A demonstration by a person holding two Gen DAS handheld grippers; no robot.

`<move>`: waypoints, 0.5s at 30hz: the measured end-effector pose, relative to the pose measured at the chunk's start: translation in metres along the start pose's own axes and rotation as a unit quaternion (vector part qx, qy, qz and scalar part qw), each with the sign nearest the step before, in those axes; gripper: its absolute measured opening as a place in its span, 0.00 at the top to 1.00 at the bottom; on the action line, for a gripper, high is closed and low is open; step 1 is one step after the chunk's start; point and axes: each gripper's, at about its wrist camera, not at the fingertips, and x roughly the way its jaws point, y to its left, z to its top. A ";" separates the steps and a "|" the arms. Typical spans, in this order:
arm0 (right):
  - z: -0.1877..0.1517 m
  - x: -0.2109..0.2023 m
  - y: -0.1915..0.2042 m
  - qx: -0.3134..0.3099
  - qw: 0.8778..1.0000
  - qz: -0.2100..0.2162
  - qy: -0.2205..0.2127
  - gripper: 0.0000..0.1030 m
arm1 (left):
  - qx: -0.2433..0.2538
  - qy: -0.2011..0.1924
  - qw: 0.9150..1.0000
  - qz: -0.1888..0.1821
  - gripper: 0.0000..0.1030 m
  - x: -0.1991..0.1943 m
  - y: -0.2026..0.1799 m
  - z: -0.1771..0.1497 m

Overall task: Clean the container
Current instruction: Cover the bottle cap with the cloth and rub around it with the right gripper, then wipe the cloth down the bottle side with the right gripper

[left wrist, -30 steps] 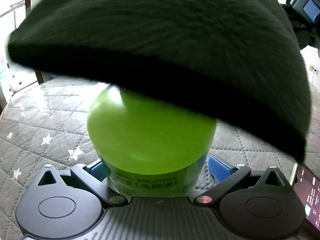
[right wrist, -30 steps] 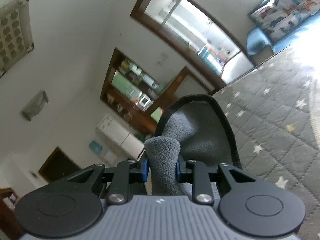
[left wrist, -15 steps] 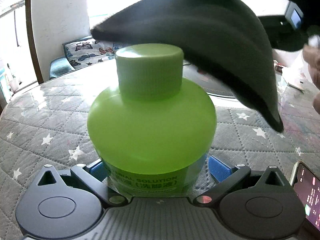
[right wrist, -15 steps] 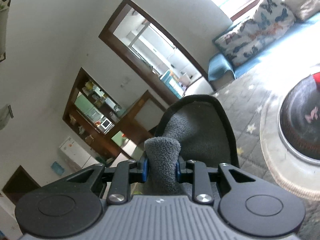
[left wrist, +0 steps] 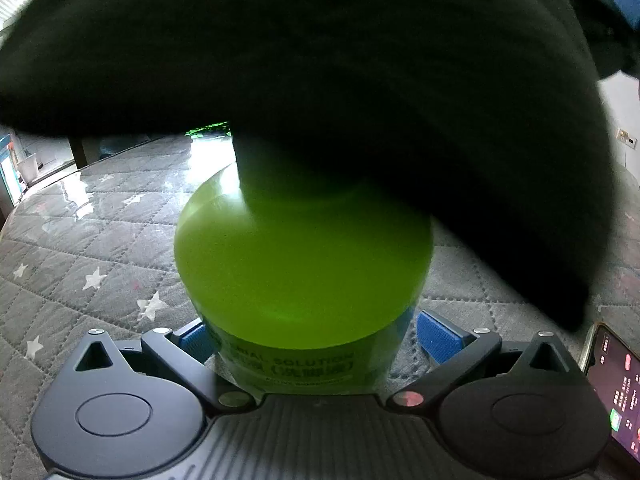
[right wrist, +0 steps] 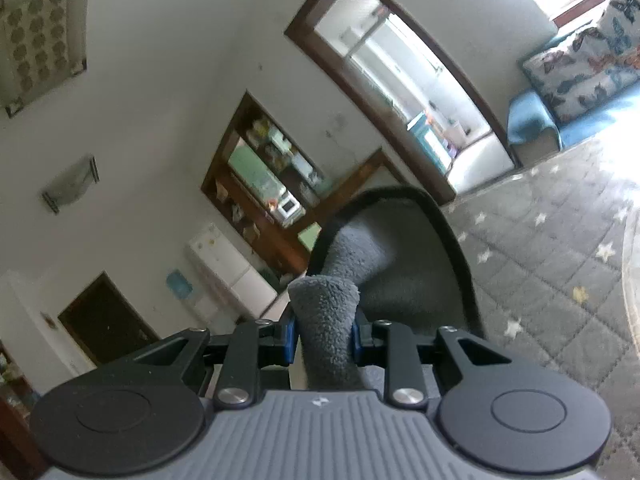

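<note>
Cloth (right-held) drapes over gripped green bottle.

left gripper: jaws closed on something, level | right gripper: jaws pinched tight, tilted upward

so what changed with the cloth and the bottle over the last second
The dark cloth, lifted clear of the green bottle's cap half a second ago, has come back down over the cap and hides it again. Unchanged: the left tongs stay clamped on the bottle, the right tongs keep their pinch on the cloth, and the phone lies beside them.
</note>
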 end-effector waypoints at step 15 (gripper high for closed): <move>0.001 -0.020 -0.006 0.030 0.997 -0.059 -0.037 0.76 | 0.000 0.000 1.000 0.000 0.00 0.000 0.000 0.000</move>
